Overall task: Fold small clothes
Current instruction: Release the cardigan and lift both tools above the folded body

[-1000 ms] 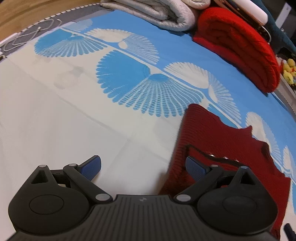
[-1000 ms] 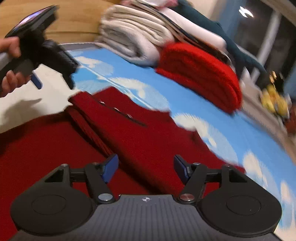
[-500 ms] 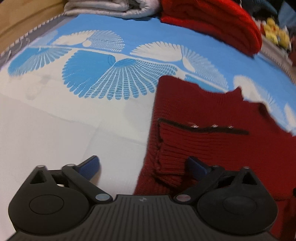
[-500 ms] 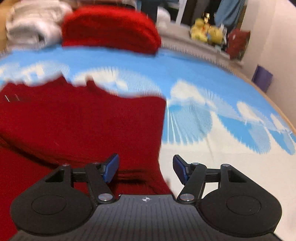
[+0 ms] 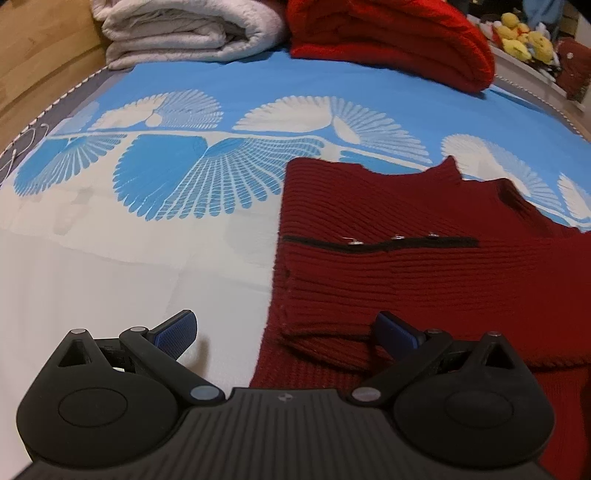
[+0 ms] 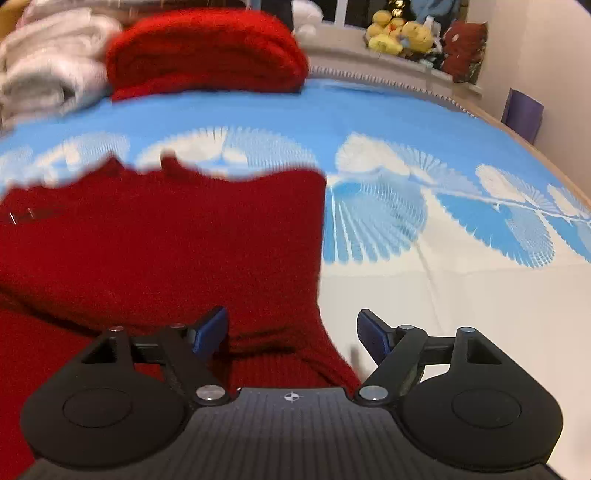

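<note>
Dark red knit sweater [image 5: 424,258] lies partly folded mid-bed, toward the foot edge. Left claw [image 5: 286,326] and right claw [image 6: 291,330] both spread wide, empty, straddling its side edges. Soft, thick, limp knit; likely grips best at the doubled lower hem corners.

- Red sweater [image 5: 424,266]: cut off at the left-wrist frame's right and lower edges.
- Sweater's upper edge blurred in the right-wrist view.
- Yellow plush toys [image 6: 400,35], upper right: details indistinct.

Blue fan-print bedspread [image 5: 258,81]; wooden bedframe [image 5: 40,48]
</note>
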Demonstrator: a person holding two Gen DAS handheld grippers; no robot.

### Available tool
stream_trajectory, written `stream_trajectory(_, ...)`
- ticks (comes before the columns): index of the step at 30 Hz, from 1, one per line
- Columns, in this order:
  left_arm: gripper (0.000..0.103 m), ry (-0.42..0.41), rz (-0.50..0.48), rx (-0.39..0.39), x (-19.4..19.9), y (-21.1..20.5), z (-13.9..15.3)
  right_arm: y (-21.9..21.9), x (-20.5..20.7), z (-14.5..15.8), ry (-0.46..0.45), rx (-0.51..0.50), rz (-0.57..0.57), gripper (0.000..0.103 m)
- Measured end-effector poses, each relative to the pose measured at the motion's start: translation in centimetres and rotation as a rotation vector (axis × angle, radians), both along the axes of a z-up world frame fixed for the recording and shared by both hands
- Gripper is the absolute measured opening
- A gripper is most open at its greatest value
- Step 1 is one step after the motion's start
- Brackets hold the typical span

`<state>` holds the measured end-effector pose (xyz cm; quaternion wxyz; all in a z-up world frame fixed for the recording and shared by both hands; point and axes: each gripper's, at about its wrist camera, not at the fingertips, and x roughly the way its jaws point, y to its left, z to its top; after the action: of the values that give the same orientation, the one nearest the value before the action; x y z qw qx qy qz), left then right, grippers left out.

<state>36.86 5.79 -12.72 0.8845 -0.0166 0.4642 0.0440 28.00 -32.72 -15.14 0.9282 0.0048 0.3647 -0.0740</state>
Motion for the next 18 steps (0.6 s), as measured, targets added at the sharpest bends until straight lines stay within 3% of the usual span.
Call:
stream_trajectory(6, 0.103, -0.035, -0.061, 0.009, -2.4, -0.8, 1.6, 0.7, -3.6, 3.6, -0.125, 0.046, -0.002, 0.085)
stream_trajectory(11, 0.103, -0.09, -0.097, -0.007, -8.3, -1.2, 3.7, 2.4, -10.4, 6.4, -0.221, 0.144, 0.005, 0.092)
stream_trajectory(14, 0.103, -0.09, -0.129, -0.031, -13.0, -1.5, 4.5, 3.7, -15.4, 6.1, -0.219, 0.195, 0.023, 0.094)
stream_trajectory(18, 0.103, -0.082, -0.134, -0.025, -20.9, -0.9, 3.1, 5.6, -21.1, 4.2, -0.136, 0.199, 0.029, 0.095)
